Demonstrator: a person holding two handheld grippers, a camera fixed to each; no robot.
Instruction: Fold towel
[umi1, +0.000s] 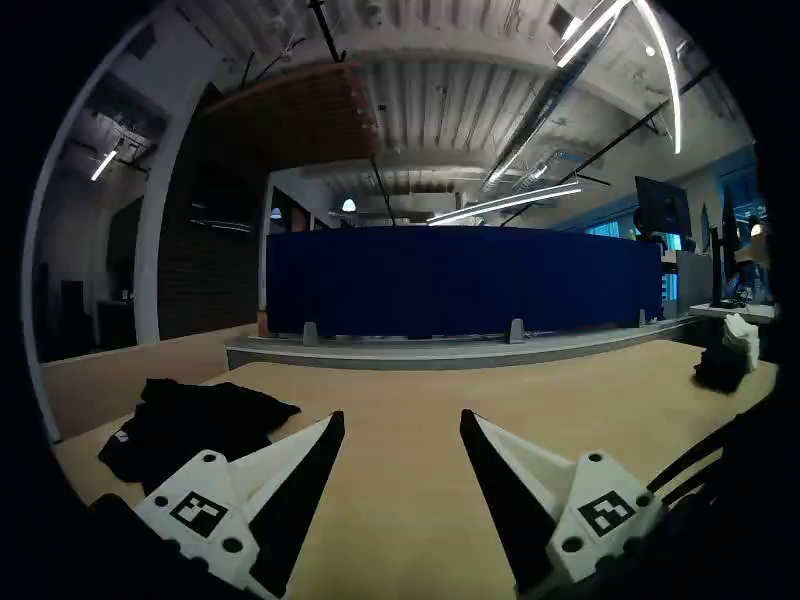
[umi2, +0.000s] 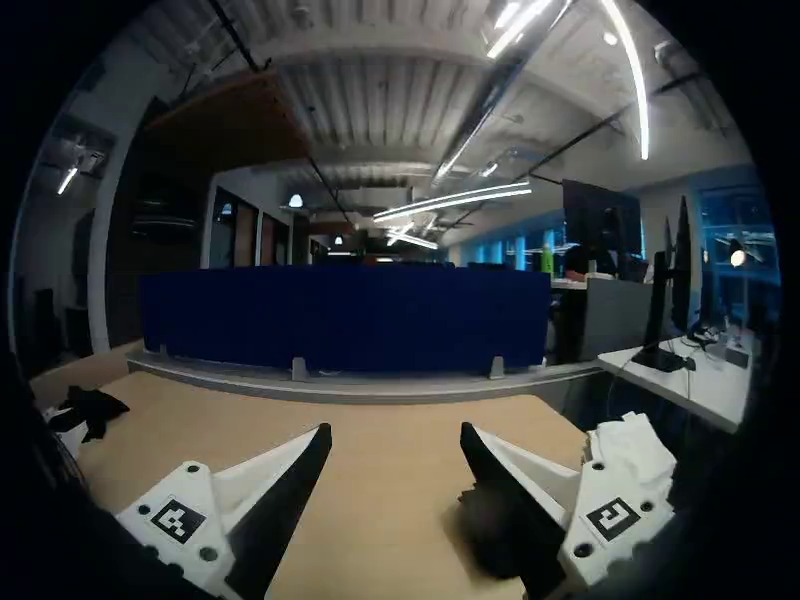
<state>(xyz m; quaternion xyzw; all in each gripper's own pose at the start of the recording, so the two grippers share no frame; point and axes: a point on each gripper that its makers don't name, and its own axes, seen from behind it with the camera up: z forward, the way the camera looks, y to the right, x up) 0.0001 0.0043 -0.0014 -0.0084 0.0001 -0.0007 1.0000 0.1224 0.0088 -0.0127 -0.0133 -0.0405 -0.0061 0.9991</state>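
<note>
noting one black towel (umi1: 190, 425) lying crumpled on the wooden table (umi1: 560, 385), on the near side of the blue partition (umi1: 460, 280) and toward its left end. reading the long axis as running roughly along the partition's length, the heap spreading wider than deep. not making out any clear pointing direction in the bunched shape. spotting one small pale tag (umi1: 120, 436) at the corner farthest from the partition.

holding the left gripper (umi1: 401, 414) above the table, facing the partition, jaws standing wide apart and gripping nothing, bare tabletop showing between the two fingers.

holding the right gripper (umi2: 395, 427) facing the same partition nearer its right end, jaws likewise spread wide and empty. seeing one dark cloth (umi2: 490, 535) lying on the table in a heap beside and beneath the right finger; not managing to tell whether touching. counting one stack of white cloths (umi2: 630, 445) just beyond the dark cloth, toward the partition's right end.

tallying: two grippers, two fingers each, one square marker on each finger; one black towel; one dark cloth; one white stack.
</note>
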